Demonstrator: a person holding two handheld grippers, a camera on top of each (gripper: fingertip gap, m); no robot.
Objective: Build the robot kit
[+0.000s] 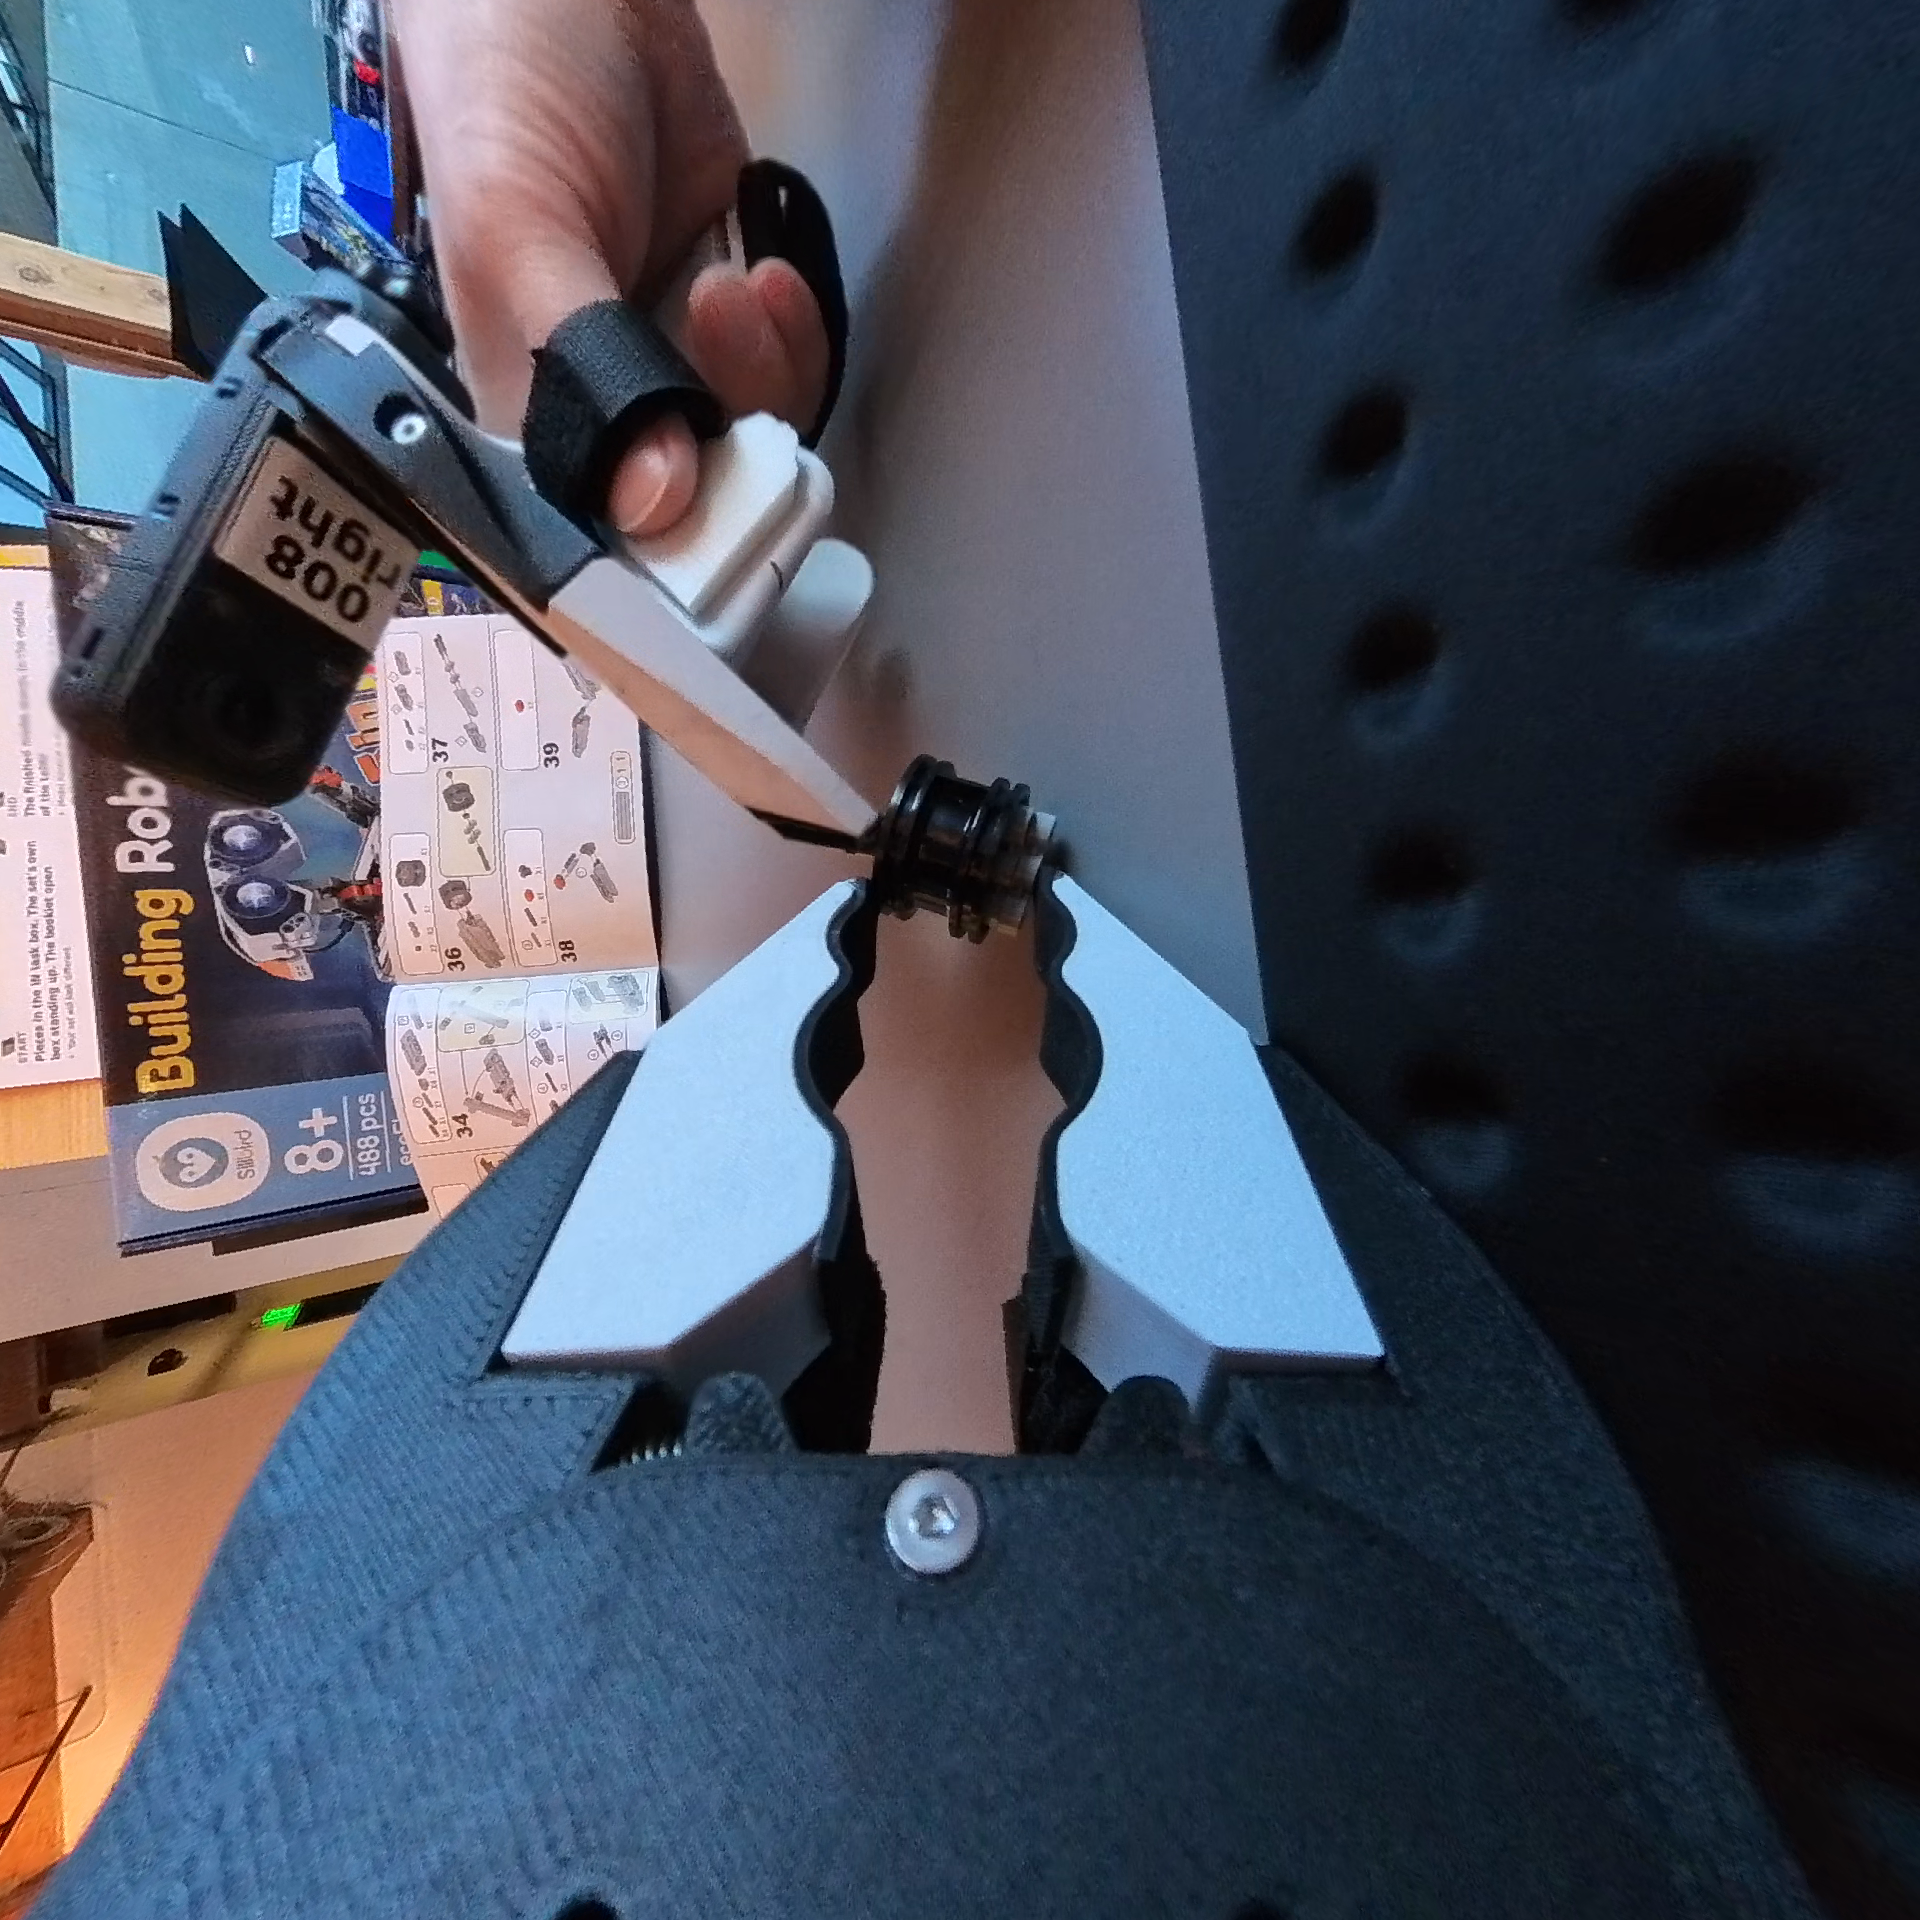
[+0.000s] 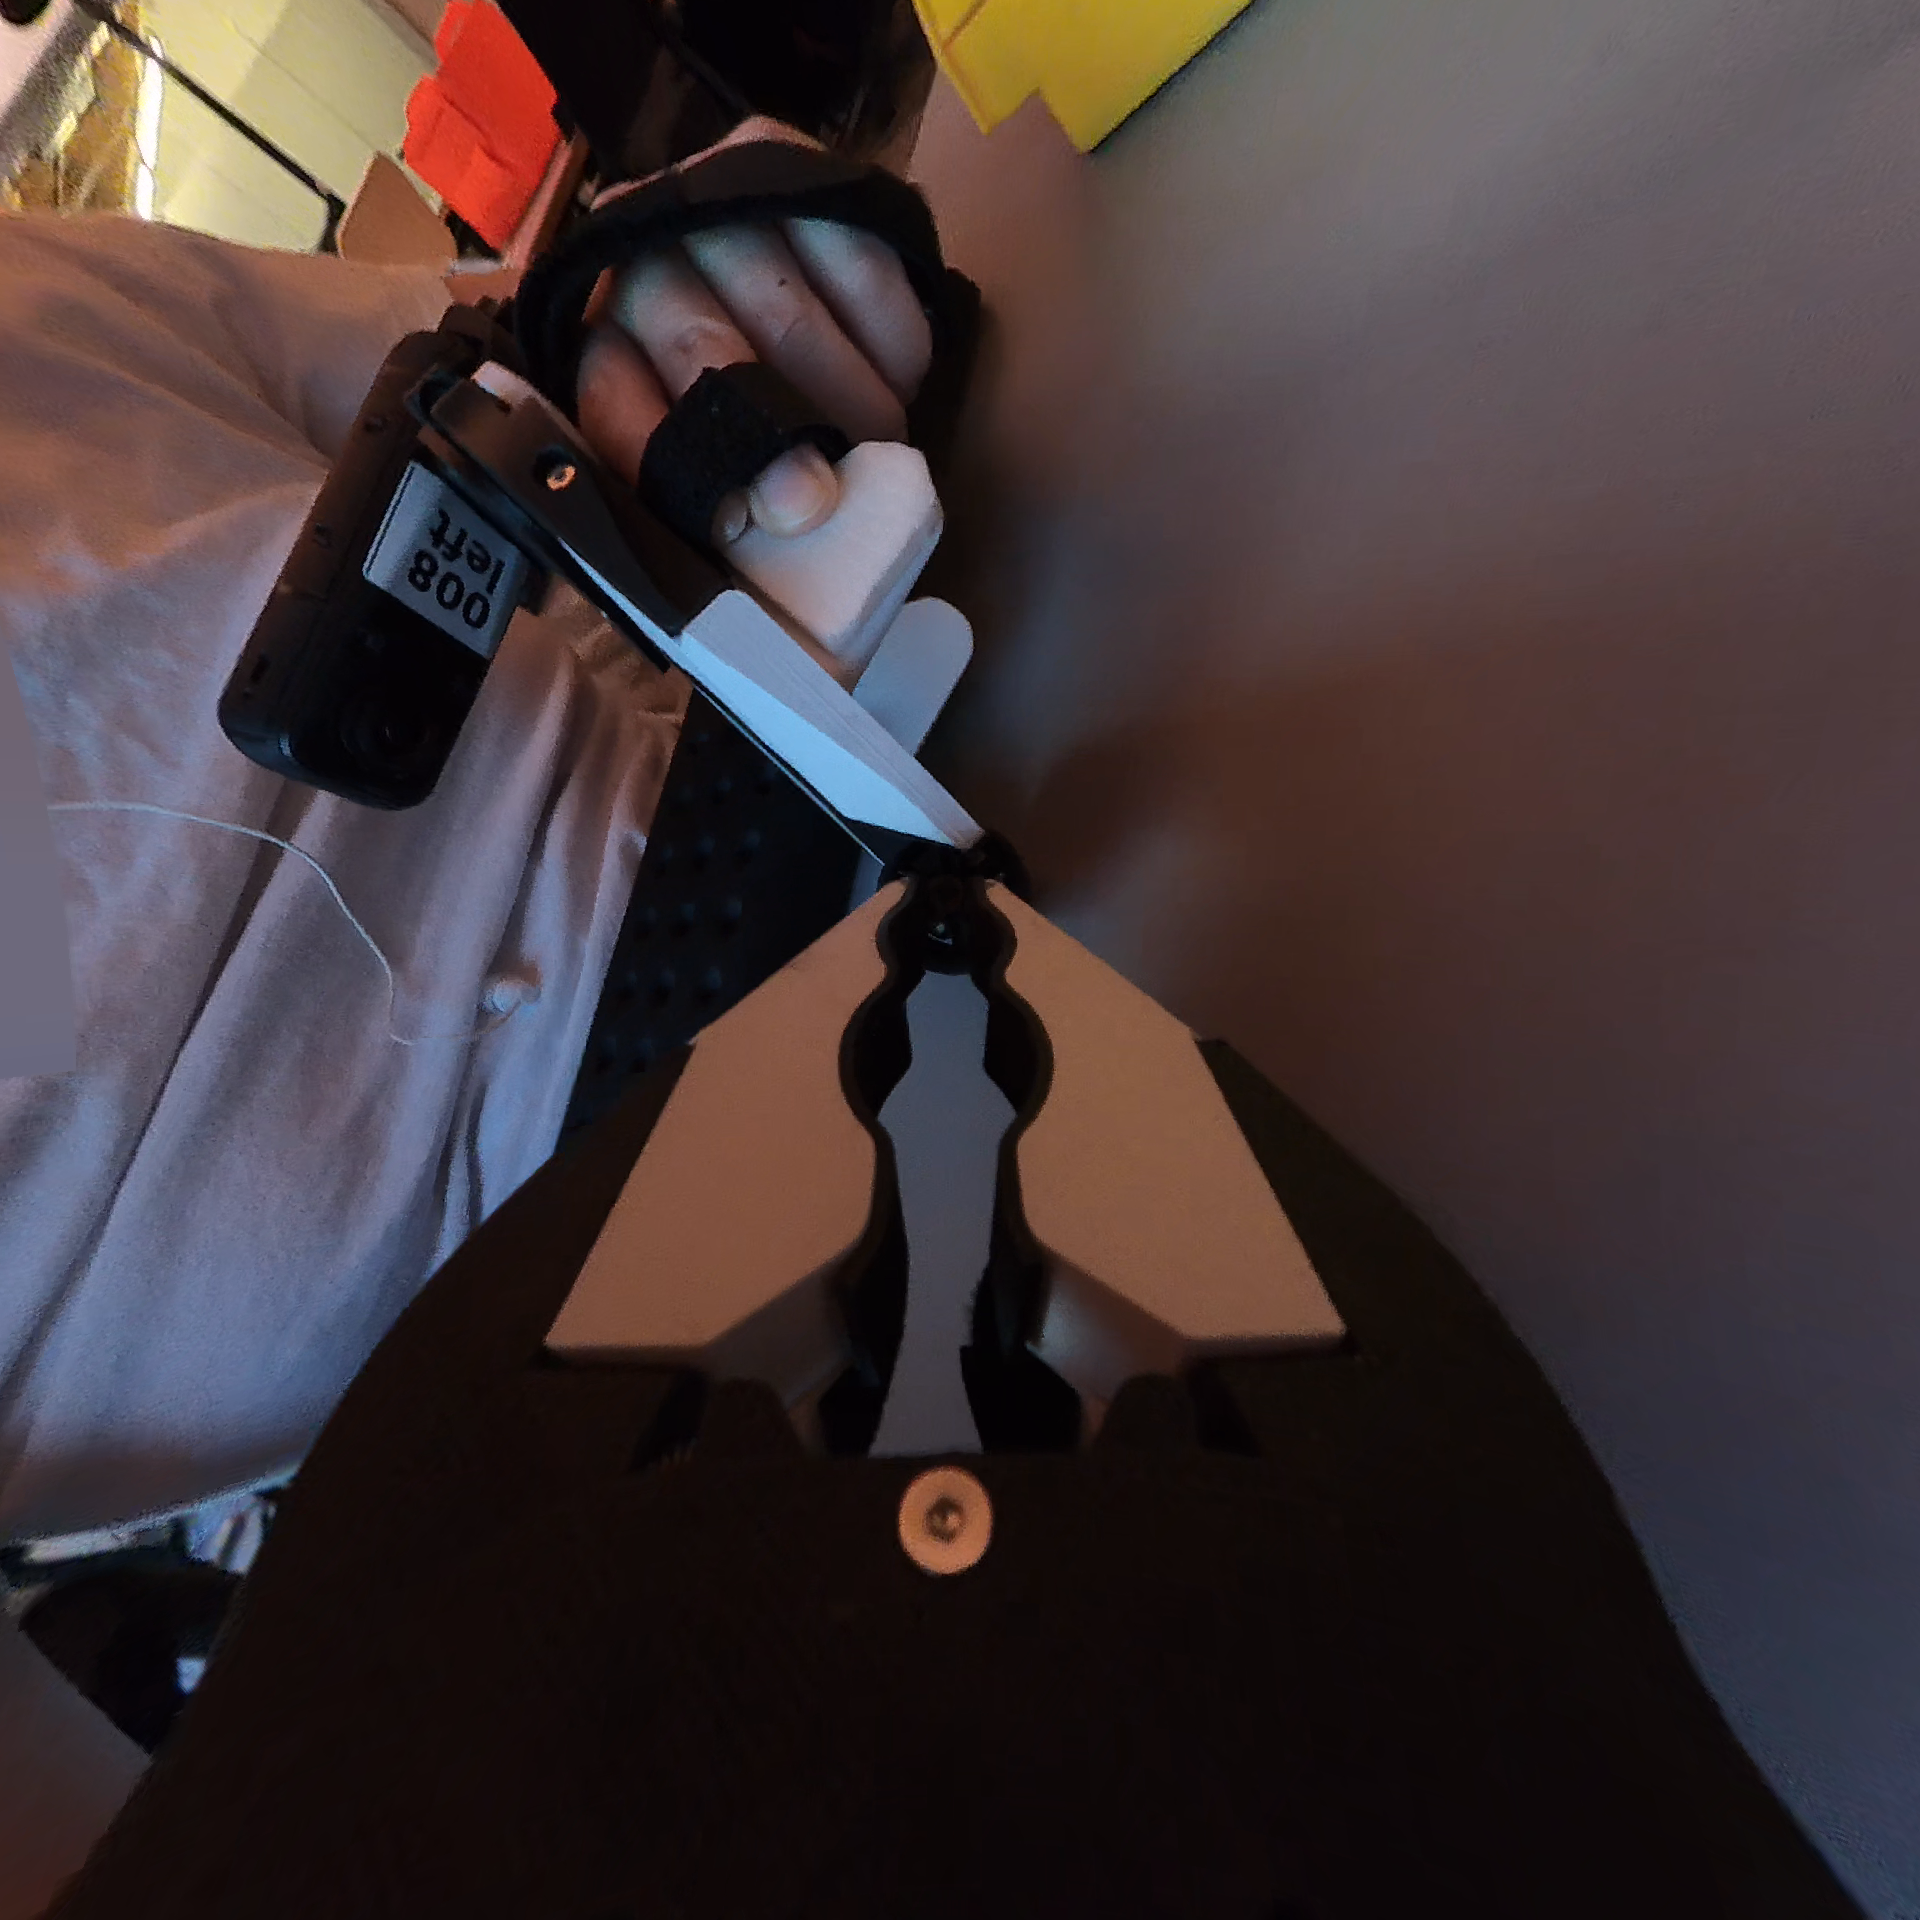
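Observation:
A small black ridged wheel assembly (image 1: 961,842) with grey parts on its axle is held in the air between both grippers. My left gripper (image 1: 956,896) is shut on its lower side, one fingertip at each end. My right gripper (image 1: 868,831) comes in from the upper left, held by a hand (image 1: 582,208), and its tips pinch the assembly's left end. In the right wrist view my right gripper (image 2: 945,906) is shut on the dark assembly (image 2: 943,933), and the left gripper (image 2: 961,834) meets it from the upper left. Much of the assembly is hidden by the fingertips there.
A toy building set box (image 1: 208,987) and an open instruction booklet (image 1: 520,831) lie at the left. A grey board (image 1: 1039,520) and a black perforated panel (image 1: 1558,727) stand behind. A person's pale shirt (image 2: 208,727), a red bin (image 2: 478,135) and a yellow bin (image 2: 1070,52) show. My two grippers' fingertips are within a few centimetres of each other.

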